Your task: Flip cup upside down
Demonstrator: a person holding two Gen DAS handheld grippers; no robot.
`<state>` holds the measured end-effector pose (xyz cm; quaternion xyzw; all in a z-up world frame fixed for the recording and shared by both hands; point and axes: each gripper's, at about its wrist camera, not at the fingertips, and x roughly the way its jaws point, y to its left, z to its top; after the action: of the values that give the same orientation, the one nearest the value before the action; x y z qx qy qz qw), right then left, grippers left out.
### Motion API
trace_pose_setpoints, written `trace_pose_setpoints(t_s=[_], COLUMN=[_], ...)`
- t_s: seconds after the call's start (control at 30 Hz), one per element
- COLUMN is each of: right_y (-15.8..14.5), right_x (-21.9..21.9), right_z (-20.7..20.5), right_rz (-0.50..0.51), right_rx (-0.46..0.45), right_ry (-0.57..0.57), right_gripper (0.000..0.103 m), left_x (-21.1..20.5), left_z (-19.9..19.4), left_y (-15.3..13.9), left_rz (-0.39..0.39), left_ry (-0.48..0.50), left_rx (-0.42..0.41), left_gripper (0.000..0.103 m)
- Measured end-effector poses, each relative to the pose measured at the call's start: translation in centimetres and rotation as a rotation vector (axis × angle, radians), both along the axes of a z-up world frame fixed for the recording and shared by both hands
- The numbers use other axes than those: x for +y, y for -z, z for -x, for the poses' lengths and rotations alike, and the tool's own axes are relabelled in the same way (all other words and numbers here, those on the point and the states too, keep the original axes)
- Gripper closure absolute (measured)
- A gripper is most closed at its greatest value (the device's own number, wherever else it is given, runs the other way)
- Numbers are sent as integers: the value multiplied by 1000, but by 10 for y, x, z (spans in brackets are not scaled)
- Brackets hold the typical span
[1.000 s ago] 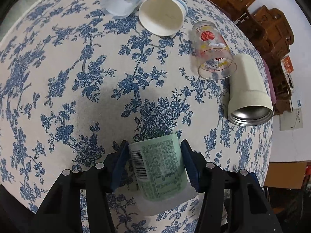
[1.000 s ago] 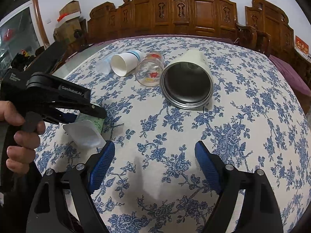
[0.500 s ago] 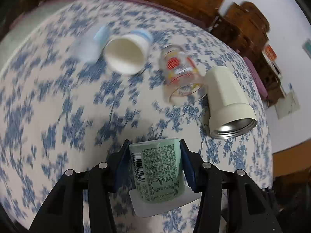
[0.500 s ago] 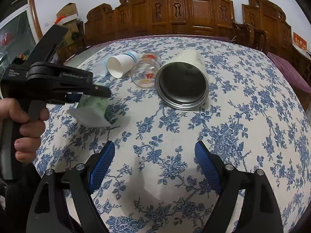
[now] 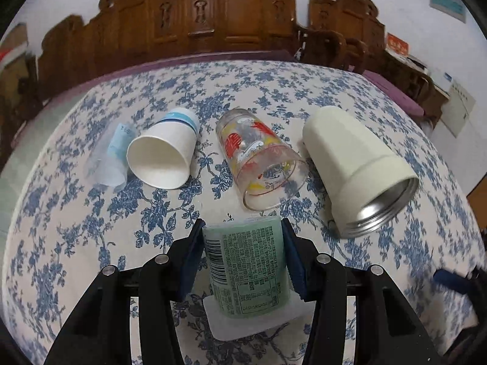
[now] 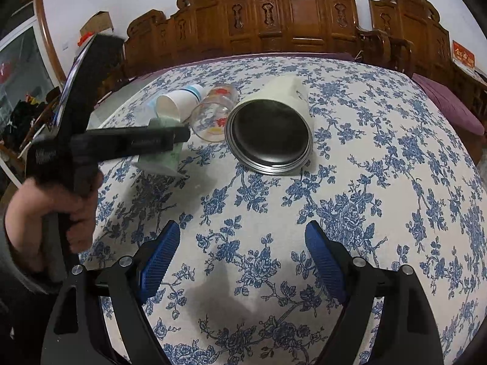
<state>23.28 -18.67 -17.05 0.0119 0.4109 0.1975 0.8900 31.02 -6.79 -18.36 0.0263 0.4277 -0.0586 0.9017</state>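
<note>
My left gripper (image 5: 242, 234) is shut on a pale green plastic cup (image 5: 248, 269) with a printed label and barcode. The cup lies along the fingers, its wide white rim toward the camera and its base pointing away. In the right wrist view the cup (image 6: 161, 155) hangs tilted just above the tablecloth under the left gripper's black body (image 6: 131, 143). My right gripper (image 6: 240, 238) is open and empty, low over the cloth, well right of the cup.
A row of cups lies on its side on the blue-flowered tablecloth (image 5: 61, 237): a clear plastic cup (image 5: 108, 156), a white paper cup (image 5: 162, 152), a printed glass (image 5: 263, 158) and a cream steel-lined mug (image 5: 356, 164). Carved wooden chairs (image 6: 292, 21) stand behind the table.
My left gripper has tilted up and swung forward with the green cup, from looking down at the cloth to looking along the table. The right gripper has stayed open and almost still.
</note>
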Motion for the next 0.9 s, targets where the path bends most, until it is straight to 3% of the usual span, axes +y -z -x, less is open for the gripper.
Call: trace_pose_setpoints(t_s=[0.3,0.67,0.87,0.9], right_y=[-3,-3,-5,-7], right_x=[-4,-4,-6,-6], right_z=[-1,0,2,3], right_rz=[-8,-2,-5,-2], right_rx=[-6,-8,-22,-25], right_ry=[15,19,21,22], right_gripper=[17,17,17,17], left_x=[-3,0,6,8], left_z=[35,62,76,79], left_y=[-1,2,-7,-10], left_rz=[-59,0,17,23], left_ry=[39,38,19,18], left_rx=[-21,-2,-28,-31], left_gripper=[58,58,47,42])
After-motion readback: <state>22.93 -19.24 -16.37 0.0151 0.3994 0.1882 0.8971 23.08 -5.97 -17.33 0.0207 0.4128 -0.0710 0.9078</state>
